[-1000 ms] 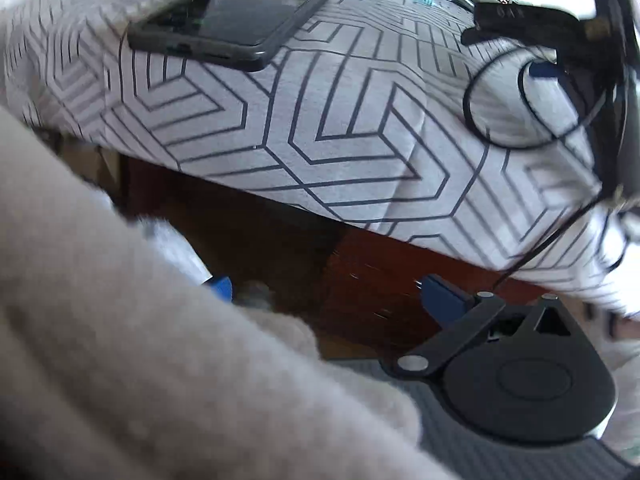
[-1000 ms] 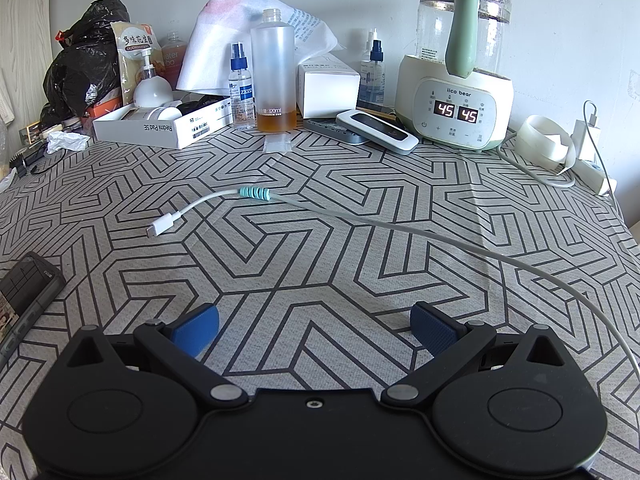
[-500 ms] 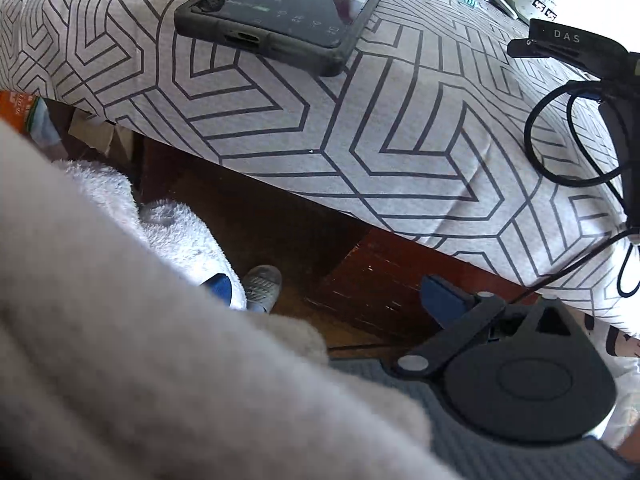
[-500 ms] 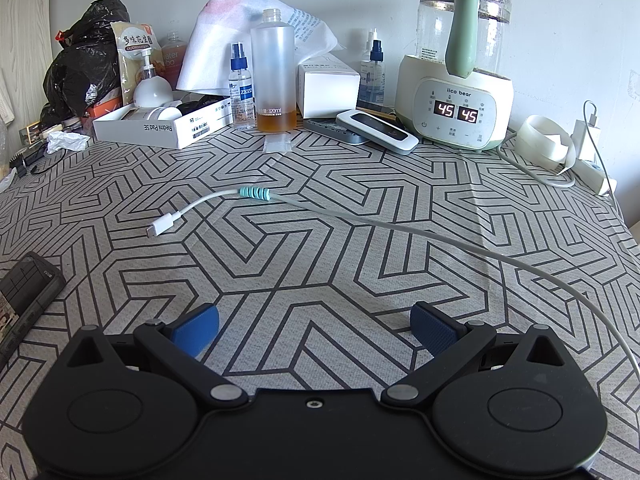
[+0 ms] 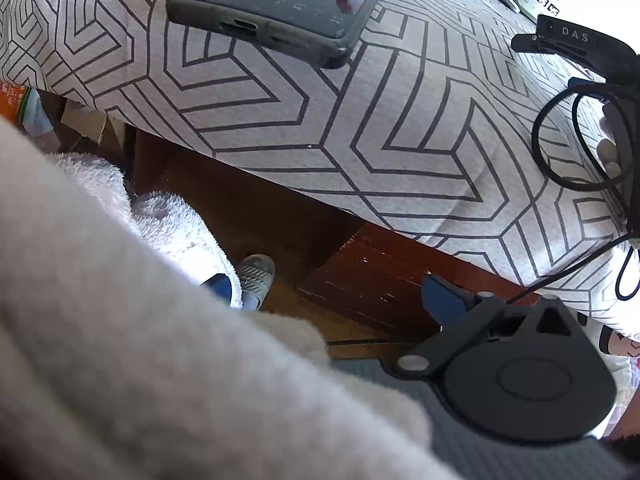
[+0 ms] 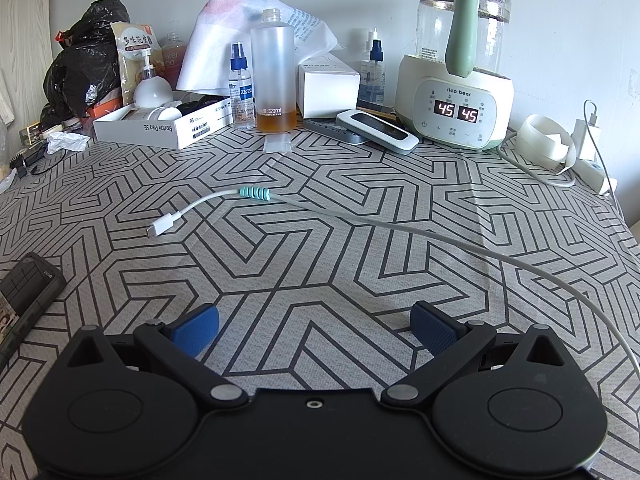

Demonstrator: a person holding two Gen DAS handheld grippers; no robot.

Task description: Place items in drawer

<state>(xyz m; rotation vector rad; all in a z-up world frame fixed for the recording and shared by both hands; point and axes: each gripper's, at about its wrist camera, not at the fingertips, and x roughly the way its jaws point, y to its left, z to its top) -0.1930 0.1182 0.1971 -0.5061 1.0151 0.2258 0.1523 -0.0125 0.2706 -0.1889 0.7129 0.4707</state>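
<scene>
A: Left wrist view first. State of the left gripper?

B: Released. Blue pads well apart, nothing spanning the gap. Left-hand pad half buried under blurred grey fabric that fills the lower left.

A: Any item close by?

B: White fluffy towel, lying against that buried pad, below the table edge. Black phone up on the patterned tablecloth, near the cloth's hanging edge, screen lit.

A: And the drawer?

B: Dark reddish wood under the cloth, beyond the pads. Cannot tell whether a drawer front. Grey shoe down on the floor, just beside the towel.

A: Now the right wrist view.

B: Right gripper also slack, low over the same cloth, fingers spread wide with only bare fabric between. White cable curving across the middle, plug end pointing left. Phone corner at the far left edge. Along the back wall: frosted bottle with amber liquid at the bottom, white box, kettle base reading 45 twice.
</scene>
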